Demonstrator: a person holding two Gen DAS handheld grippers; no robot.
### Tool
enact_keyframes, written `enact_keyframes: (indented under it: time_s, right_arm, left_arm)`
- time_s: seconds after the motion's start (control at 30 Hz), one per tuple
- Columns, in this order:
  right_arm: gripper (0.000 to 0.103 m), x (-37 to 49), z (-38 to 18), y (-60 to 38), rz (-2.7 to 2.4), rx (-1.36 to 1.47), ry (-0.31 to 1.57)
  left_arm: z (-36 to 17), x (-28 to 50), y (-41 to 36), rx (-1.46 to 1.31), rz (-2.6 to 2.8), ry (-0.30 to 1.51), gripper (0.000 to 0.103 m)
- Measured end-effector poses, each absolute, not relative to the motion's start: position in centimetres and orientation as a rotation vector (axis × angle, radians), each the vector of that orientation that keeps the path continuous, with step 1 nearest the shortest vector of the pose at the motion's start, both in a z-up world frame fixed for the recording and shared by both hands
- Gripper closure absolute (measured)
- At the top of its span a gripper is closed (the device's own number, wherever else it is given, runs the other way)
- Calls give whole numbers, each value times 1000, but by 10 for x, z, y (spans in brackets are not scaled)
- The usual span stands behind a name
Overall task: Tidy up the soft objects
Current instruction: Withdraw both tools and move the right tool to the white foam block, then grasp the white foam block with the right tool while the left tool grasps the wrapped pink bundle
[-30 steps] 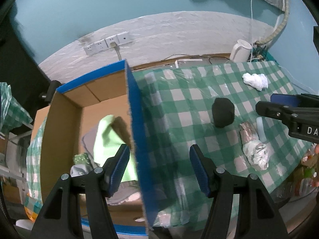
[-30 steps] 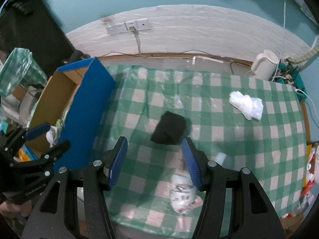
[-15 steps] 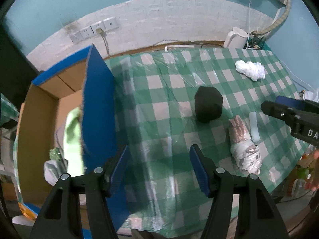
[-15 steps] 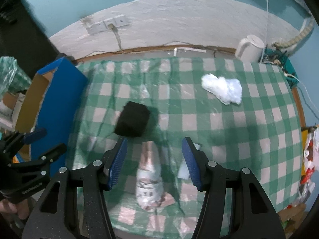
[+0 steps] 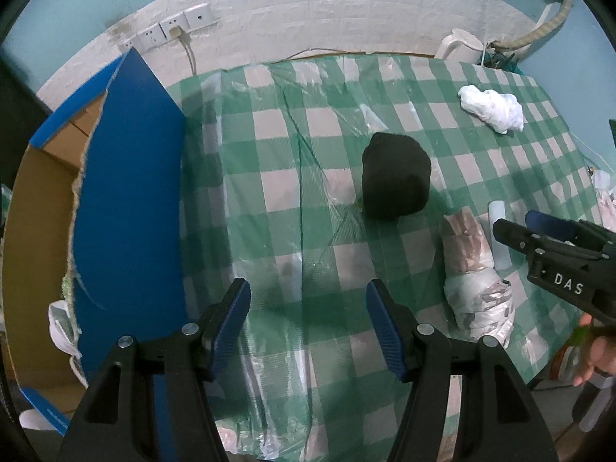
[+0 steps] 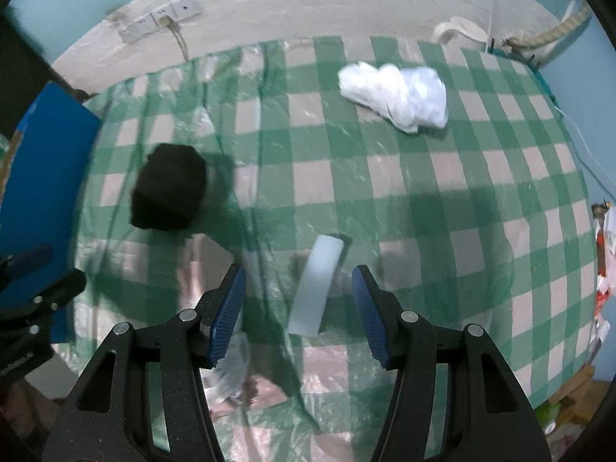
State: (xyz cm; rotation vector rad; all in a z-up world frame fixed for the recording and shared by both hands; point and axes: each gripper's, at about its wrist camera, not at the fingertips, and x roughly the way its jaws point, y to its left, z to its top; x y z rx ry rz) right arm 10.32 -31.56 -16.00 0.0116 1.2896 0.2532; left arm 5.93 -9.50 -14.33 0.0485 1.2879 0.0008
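My left gripper is open and empty above bare checked tablecloth, right of the blue-sided cardboard box. A black soft lump lies beyond it, a plastic-wrapped bundle to its right. My right gripper is open above a pale blue strip, which lies on the cloth in line with the gap, pads clear of it. The black lump sits to its left and a crumpled white wad far behind. The wrapped bundle is partly hidden by the left finger.
A white kettle and cables stand at the back right corner, wall sockets behind. The box walls off the table's left side. Clutter hangs off the right edge. A hand holds the right gripper.
Both grippers sank and shifted right. The left went from over the box to over the cloth. The right went from over the black lump, past the wrapped bundle, to the pale strip.
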Motion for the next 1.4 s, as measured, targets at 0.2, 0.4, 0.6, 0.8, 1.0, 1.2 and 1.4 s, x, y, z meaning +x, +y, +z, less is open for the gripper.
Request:
enact_keyframes:
  time_s: [0.2,0.4,0.6,0.8,1.0,1.2,1.4]
  right_arm:
    - [45,105,-173,-315,241,10,1304]
    - [59,104,-186,-312,245,-4,1319]
    - [85,102,-185,-313,244,-13,1299]
    - [91,94,-181,-322,265,-12,1290]
    - [91,89,-166,-333,267,-7,1269]
    - [91,81,-154,-346,263,-5,1253]
    - [91,72,-143,-358,251,-11,1228]
  left_arm:
    - [-154,61,-99,48,0,1308,39]
    - [-158,62,-108,49,-14,1317,39]
    - [-155,63,-123,52,-36,1320,39]
    - [-145,64,-138,37,-75,1315,39]
    - [-141,65,-155,5,-104,1327,30]
    - [-141,65,-172,10,-121,1340,30]
    - [-141,64,-188,-30,-130,1338,24]
